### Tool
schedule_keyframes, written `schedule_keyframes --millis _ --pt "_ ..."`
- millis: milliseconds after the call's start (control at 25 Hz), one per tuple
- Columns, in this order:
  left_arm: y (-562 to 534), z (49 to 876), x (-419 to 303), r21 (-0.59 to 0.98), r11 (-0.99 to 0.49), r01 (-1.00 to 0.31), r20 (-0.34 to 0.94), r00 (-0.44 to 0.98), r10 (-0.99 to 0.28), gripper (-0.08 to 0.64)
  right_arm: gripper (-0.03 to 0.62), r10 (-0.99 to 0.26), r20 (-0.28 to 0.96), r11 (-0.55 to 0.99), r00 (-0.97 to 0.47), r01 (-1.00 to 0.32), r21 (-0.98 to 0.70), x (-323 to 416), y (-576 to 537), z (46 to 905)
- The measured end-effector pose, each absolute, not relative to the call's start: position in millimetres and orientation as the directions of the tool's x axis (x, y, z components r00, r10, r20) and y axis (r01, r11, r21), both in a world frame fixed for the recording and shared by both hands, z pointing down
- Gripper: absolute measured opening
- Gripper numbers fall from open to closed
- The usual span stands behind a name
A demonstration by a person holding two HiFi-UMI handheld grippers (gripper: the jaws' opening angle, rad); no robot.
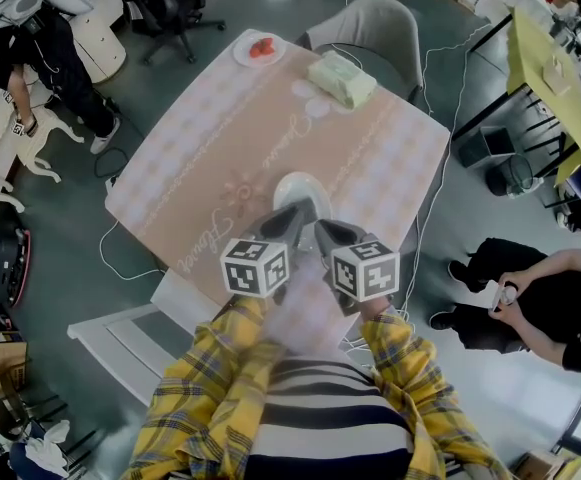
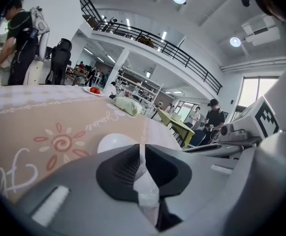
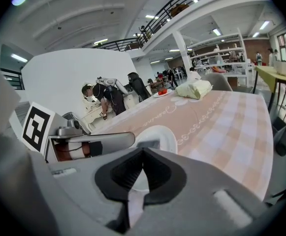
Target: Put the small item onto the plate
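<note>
Near the front edge of the table [image 1: 220,138], the left gripper [image 2: 142,151] seems to pinch a pale, crinkled small item [image 2: 147,193] in its narrow slit, just short of the bare white plate [image 2: 114,142]. The right gripper [image 3: 142,154], jaws pressed together and empty, hovers beside it. Placing remains.

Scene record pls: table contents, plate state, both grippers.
surface: table with pink tablecloth
near plate: white, nothing seen on it, just ahead of both grippers
far plate: holds red items
green pack: far side, right of far plate
left gripper: jaws nearly together, pale thing in the slit, can't identify
right gripper: jaw tips meet, nothing clearly held
</note>
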State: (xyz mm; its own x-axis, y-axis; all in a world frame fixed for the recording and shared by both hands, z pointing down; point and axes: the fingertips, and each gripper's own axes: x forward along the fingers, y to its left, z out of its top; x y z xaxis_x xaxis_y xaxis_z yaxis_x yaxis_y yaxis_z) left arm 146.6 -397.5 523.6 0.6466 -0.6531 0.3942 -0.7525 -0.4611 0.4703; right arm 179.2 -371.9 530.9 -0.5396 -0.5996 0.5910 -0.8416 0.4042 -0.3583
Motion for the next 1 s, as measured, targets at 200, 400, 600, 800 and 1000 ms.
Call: schedule_keyframes --millis 200,400,600,800,1000 --pt "-378.9 520.0 135.3 0.478 -0.437 -0.762 0.393 0.63 -0.67 0.013 -0.003 -0.602 0.593 0.403 -0.534 -0.845 -0.352 181.0 -360.6 529.6" --pt "-360.7 522.1 129.3 0.472 -0.424 -0.773 0.414 0.619 -0.668 0.0 -0.003 -0.607 0.581 0.413 -0.542 -0.84 -0.353 181.5 -348.3 527.3" --pt "-342.5 522.0 128.0 0.473 -0.417 -0.776 0.421 0.615 -0.667 0.0 -0.003 -0.608 0.583 0.416 -0.539 -0.842 -0.344 181.4 -332.7 528.1" --pt "-325.2 523.9 130.0 0.471 -0.414 -0.779 0.427 0.612 -0.665 0.0 -0.003 -0.61 0.585 0.415 -0.534 -0.845 -0.338 183.7 -319.0 530.4" --pt "-310.2 525.4 130.4 0.472 -0.405 -0.783 0.437 0.607 -0.664 0.0 -0.003 -0.605 0.588 0.42 -0.537 -0.843 -0.336 184.5 -304.4 531.7"
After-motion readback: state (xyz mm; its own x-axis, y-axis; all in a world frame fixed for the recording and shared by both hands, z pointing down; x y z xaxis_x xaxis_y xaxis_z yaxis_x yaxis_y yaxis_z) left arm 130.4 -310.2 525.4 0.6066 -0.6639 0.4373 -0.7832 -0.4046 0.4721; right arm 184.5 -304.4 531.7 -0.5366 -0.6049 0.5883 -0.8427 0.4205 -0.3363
